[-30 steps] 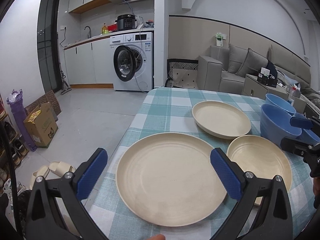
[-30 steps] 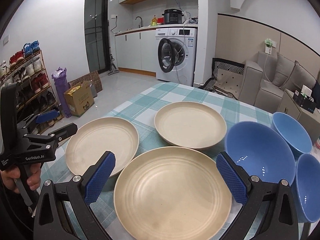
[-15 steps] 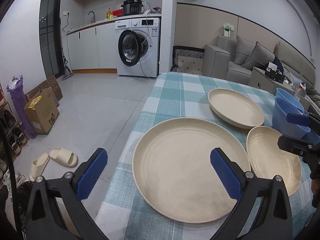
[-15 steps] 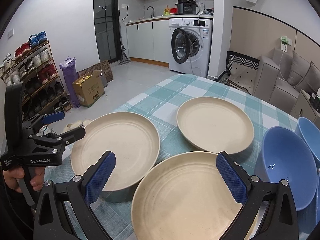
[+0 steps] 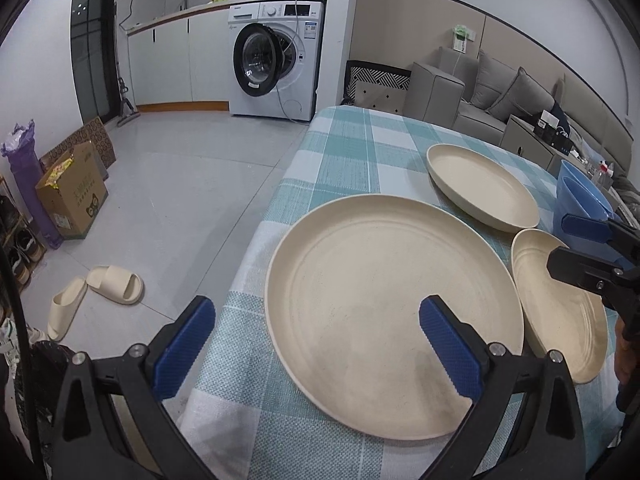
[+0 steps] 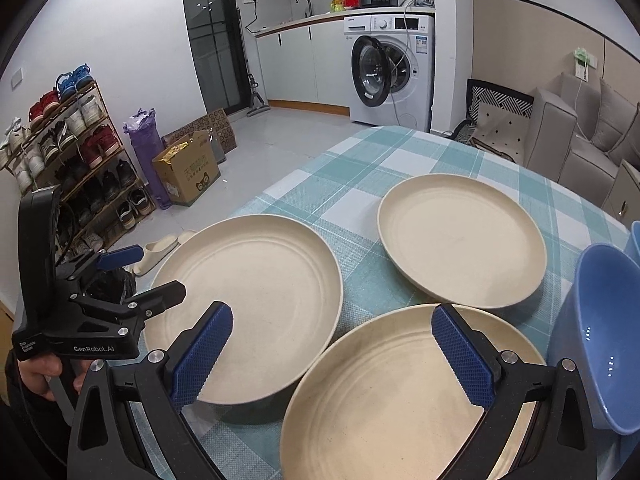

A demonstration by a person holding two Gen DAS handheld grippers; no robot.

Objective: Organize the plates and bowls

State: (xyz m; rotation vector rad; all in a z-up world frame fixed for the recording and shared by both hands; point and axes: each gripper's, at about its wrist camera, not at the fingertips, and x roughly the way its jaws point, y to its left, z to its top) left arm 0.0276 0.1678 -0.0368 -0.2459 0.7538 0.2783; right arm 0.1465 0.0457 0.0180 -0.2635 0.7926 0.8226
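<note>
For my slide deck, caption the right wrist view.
Open right tongs hover over a cream plate, two more plates and a blue bowl beside it.

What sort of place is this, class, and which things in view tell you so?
Most likely a small open-plan home: a washing machine under a kitchen counter with a sink tap, a grey sofa beside the dining table, and a shoe rack by the wall.

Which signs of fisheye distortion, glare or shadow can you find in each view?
Left wrist view: walls bow outward, black vignette fills the corners, and the near plate shows a soft grey shadow. Right wrist view: same bowed edges, small white glare dots inside the blue bowl.
</note>
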